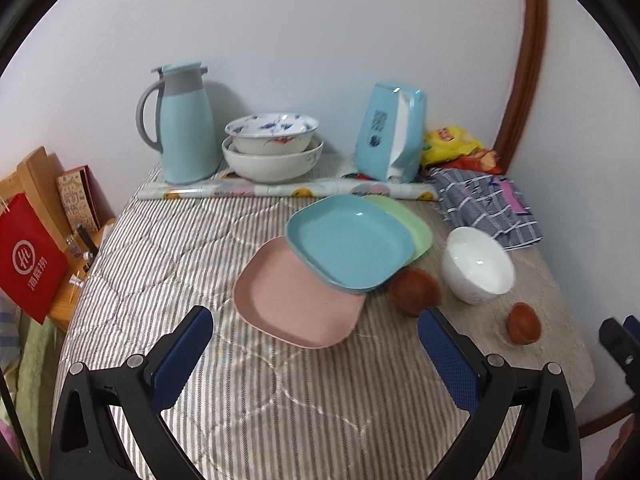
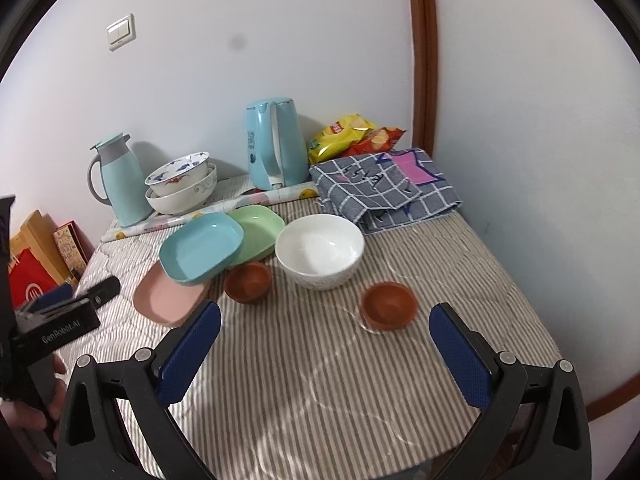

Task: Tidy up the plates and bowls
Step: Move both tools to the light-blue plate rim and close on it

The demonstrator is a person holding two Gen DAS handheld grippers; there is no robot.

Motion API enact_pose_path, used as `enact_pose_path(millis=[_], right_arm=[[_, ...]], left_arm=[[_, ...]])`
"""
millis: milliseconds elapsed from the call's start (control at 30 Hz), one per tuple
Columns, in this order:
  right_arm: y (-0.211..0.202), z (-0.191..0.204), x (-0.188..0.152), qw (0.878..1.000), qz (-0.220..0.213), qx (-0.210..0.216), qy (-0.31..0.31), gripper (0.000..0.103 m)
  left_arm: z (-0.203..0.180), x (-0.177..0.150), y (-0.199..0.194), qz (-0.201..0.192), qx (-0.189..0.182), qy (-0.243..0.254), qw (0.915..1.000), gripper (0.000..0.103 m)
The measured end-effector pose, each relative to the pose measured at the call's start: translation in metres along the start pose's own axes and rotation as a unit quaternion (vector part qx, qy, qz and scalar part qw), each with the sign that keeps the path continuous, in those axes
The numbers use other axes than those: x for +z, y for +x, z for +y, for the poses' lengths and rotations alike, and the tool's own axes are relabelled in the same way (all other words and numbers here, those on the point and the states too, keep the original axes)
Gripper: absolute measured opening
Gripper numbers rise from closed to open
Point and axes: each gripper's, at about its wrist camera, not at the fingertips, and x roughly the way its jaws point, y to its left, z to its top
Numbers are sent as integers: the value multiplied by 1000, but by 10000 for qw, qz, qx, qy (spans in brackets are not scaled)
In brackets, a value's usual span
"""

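A blue plate (image 1: 348, 240) lies across a pink plate (image 1: 292, 300) and a green plate (image 1: 412, 220) at the table's middle; the blue plate (image 2: 202, 248), pink plate (image 2: 168, 296) and green plate (image 2: 258, 232) also show in the right wrist view. A white bowl (image 1: 478, 266) (image 2: 320, 250) stands to their right. Two small brown bowls (image 1: 414, 290) (image 1: 524, 323) sit near it, also seen from the right (image 2: 248, 280) (image 2: 388, 304). Two patterned bowls (image 1: 272, 148) (image 2: 182, 186) are nested at the back. My left gripper (image 1: 316, 344) (image 2: 76, 300) is open and empty before the pink plate. My right gripper (image 2: 326, 340) is open and empty before the nearer brown bowl.
A blue thermos jug (image 1: 182, 124) (image 2: 120, 180), a blue kettle (image 1: 390, 132) (image 2: 276, 144), a rolled sheet (image 1: 280, 191), snack bags (image 2: 352, 136) and a folded checked cloth (image 2: 384, 184) line the back. The striped table (image 2: 320, 380) meets walls behind and right. Boxes (image 1: 36, 240) stand left.
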Motion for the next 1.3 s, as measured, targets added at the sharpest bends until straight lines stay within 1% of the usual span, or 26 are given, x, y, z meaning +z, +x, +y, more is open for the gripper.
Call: enact_pose_path(millis=[133, 300, 467, 533, 600, 733, 800, 900, 1000, 1033, 1167, 1300], right_arm=[[20, 15, 12, 9998, 101, 57, -160, 103], [46, 33, 24, 9991, 177, 202, -341, 102], [72, 44, 36, 9983, 261, 282, -433, 100], [85, 50, 42, 9978, 326, 306, -499, 97], [96, 53, 46, 9972, 394, 325, -547, 93], [118, 61, 53, 9961, 478, 378, -633, 88], [129, 62, 56, 9957, 526, 380, -661, 87], [145, 64, 61, 9949, 605, 394, -705, 81], [161, 68, 65, 9941, 662, 406, -760, 81], [166, 69, 66, 9938, 682, 413, -769, 80], [182, 76, 67, 9922, 802, 521, -800, 73], [199, 85, 66, 9904, 885, 576, -895, 70]], left_arm=[[12, 8, 22, 204, 98, -116, 9997, 103], [29, 19, 44, 316, 166, -335, 9988, 103], [38, 27, 63, 365, 148, -393, 9984, 103], [39, 30, 72, 428, 57, -428, 9981, 102], [41, 33, 80, 471, 47, -480, 9977, 98], [40, 38, 95, 507, -20, -507, 9974, 95], [39, 39, 101, 521, -57, -514, 9973, 87], [40, 40, 111, 599, -102, -564, 9966, 81], [41, 42, 121, 631, -164, -635, 9959, 76], [40, 43, 125, 648, -178, -630, 9957, 75], [40, 49, 135, 652, -204, -629, 9957, 72], [42, 54, 146, 680, -242, -669, 9951, 66]])
